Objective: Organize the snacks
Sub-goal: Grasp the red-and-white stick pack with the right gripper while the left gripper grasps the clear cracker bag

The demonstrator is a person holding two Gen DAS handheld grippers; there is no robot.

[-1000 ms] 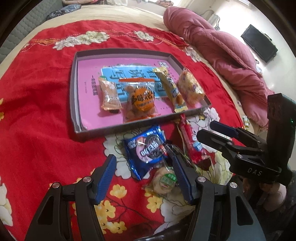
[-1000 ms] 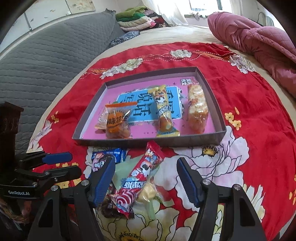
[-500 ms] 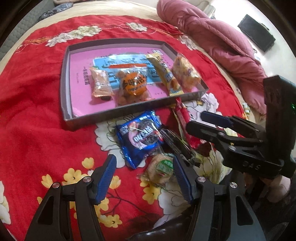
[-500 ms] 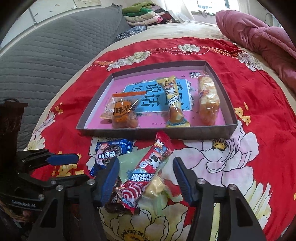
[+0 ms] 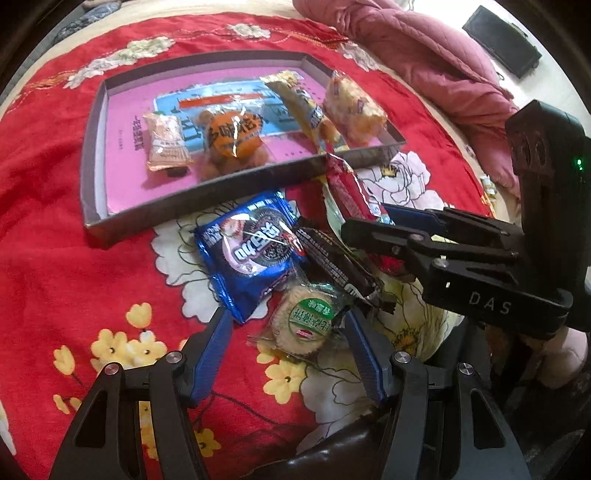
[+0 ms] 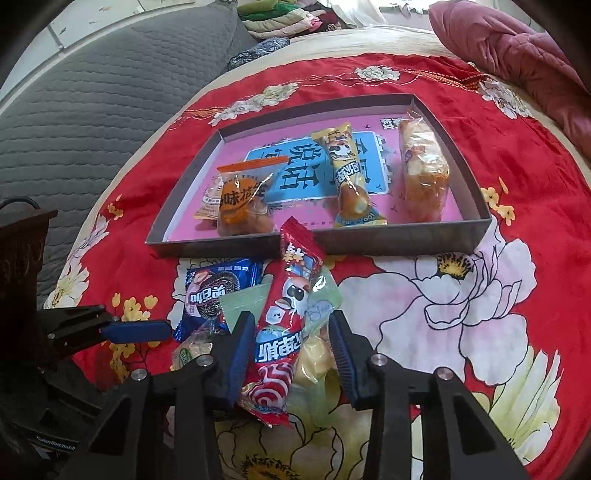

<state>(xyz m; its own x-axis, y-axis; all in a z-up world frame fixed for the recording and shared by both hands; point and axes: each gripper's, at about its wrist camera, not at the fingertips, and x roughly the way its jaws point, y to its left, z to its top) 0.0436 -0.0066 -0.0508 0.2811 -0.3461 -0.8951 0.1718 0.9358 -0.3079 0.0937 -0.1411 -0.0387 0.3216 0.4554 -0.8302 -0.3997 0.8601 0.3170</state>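
A shallow grey tray [image 5: 207, 201] [image 6: 406, 242] with a pink floor holds several wrapped snacks. In front of it lie a blue cookie pack [image 5: 251, 251] [image 6: 210, 288], a dark bar [image 5: 336, 266], a round biscuit with a green label [image 5: 306, 323] and a long red packet [image 6: 284, 328] [image 5: 351, 192]. My left gripper [image 5: 288, 354] is open, its fingers on either side of the round biscuit. My right gripper [image 6: 291, 354] [image 5: 369, 225] is open and straddles the red packet, not touching it on both sides.
A red floral cloth [image 6: 535, 184] covers the bed. A crumpled pink quilt [image 5: 424, 62] lies at the right. A grey quilted headboard [image 6: 92, 110] and folded clothes [image 6: 291, 18] stand behind. A pale green wrapper [image 6: 321, 295] lies under the red packet.
Both grippers moved forward and down toward the loose snacks. The left now frames the round biscuit; the right has narrowed around the red packet.
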